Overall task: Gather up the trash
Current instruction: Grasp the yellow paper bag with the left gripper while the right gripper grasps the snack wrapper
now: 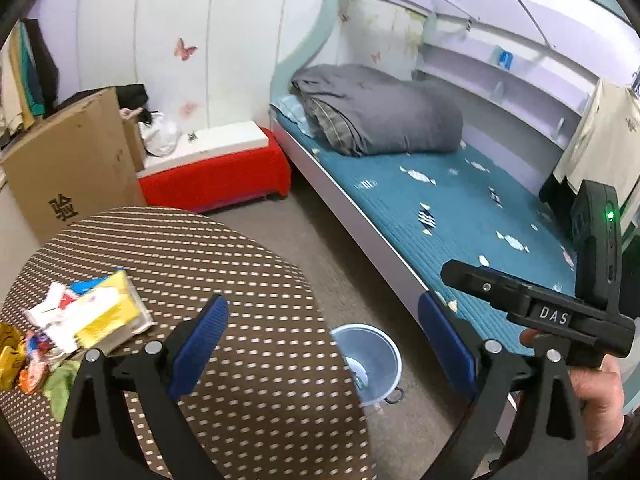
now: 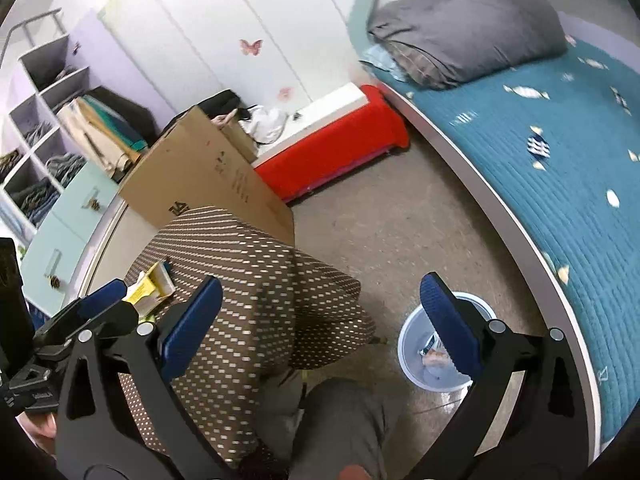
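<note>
Above bin (image 2: pixel 416 368): R gripper (image 2: pixel 320 320) (empty)

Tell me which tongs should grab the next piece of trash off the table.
Left. The left tongs are open and empty over the table, with the wrapper pile close beside them. The right tongs, also open and empty, sit toward the bin on the floor, farther from the pile.

- One bin (image 1: pixel 366 362), on the floor at 5 o'clock of the table (image 1: pixel 224 248).
- One cardboard box (image 1: pixel 76 160).
- One bed (image 1: pixel 460 216).
- Wrappers (image 1: pixel 36 344): apparently six or more; pile too cluttered to count.
</note>
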